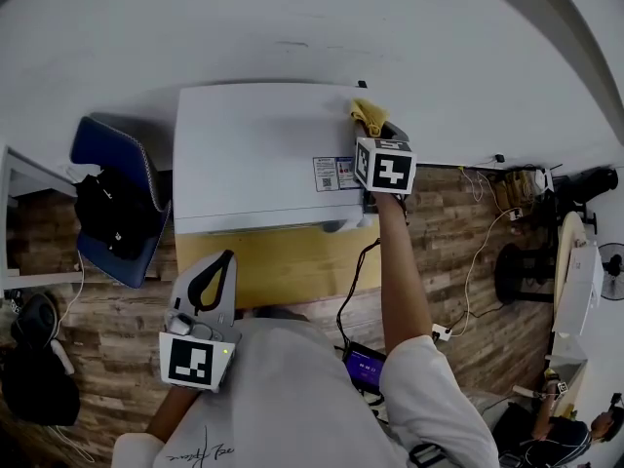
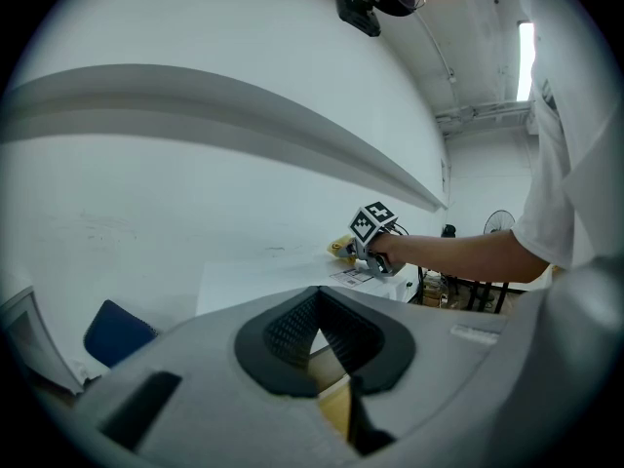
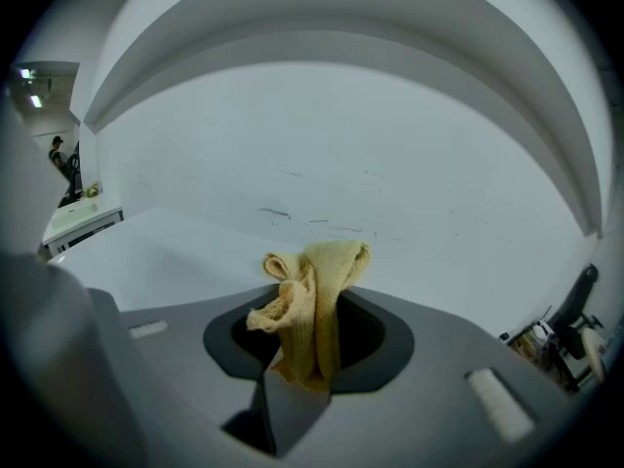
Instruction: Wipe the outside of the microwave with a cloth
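Observation:
The white microwave (image 1: 263, 154) stands on a yellow wooden table (image 1: 283, 261) against the wall, and I look down on its top. My right gripper (image 1: 375, 130) is shut on a crumpled yellow cloth (image 1: 369, 115), with the cloth at the back right corner of the microwave's top. In the right gripper view the cloth (image 3: 312, 310) sticks up from between the jaws, over the white top (image 3: 146, 261). My left gripper (image 1: 226, 257) hangs back near my body over the table's front edge, its jaws together with nothing in them. The left gripper view shows the microwave (image 2: 263, 281) and the cloth (image 2: 340, 248) farther off.
A blue chair (image 1: 117, 154) with a black bag (image 1: 112, 208) on it stands left of the microwave. Cables (image 1: 468, 291) trail over the wooden floor at the right, toward a fan (image 1: 609, 271) and other gear. The white wall (image 1: 312, 27) rises right behind the microwave.

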Available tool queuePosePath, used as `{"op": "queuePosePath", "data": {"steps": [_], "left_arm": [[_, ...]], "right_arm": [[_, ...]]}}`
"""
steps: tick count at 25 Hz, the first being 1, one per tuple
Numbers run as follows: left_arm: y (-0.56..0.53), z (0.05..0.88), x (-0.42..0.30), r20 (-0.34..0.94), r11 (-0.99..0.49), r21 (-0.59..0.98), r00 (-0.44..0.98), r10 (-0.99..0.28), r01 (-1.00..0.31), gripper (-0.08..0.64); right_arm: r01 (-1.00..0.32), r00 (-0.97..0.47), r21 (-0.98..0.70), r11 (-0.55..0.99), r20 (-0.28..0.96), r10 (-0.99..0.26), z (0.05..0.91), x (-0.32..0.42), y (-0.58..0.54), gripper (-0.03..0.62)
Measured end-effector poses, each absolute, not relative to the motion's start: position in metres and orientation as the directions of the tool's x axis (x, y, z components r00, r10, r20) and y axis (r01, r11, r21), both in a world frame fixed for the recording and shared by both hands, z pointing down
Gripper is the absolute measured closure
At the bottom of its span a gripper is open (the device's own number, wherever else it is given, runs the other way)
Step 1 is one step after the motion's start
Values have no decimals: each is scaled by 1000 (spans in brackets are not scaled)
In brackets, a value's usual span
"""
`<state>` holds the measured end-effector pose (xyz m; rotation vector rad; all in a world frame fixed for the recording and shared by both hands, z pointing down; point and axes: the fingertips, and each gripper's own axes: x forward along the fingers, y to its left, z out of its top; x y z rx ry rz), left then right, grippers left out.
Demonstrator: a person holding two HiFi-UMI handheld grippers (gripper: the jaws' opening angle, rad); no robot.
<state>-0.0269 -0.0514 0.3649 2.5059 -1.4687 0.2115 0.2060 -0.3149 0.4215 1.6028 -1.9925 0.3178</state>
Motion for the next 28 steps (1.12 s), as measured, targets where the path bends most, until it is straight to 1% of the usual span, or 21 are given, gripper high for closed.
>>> {"op": "queuePosePath", "data": {"steps": [7, 22, 28], "left_arm": [[-52, 368, -37, 236, -463, 135, 483, -844, -876, 571], [-48, 366, -51, 219, -464, 140, 484, -847, -875, 571], [-43, 365, -56, 216, -466, 147, 488, -846, -873, 571]], "right_arm": [[-959, -149, 119, 256, 558, -816, 423, 192, -315, 468], [-955, -165, 116, 274, 562, -811, 423, 155, -309, 468], [-947, -193, 107, 303, 565, -802, 422, 131, -304, 468]]}}
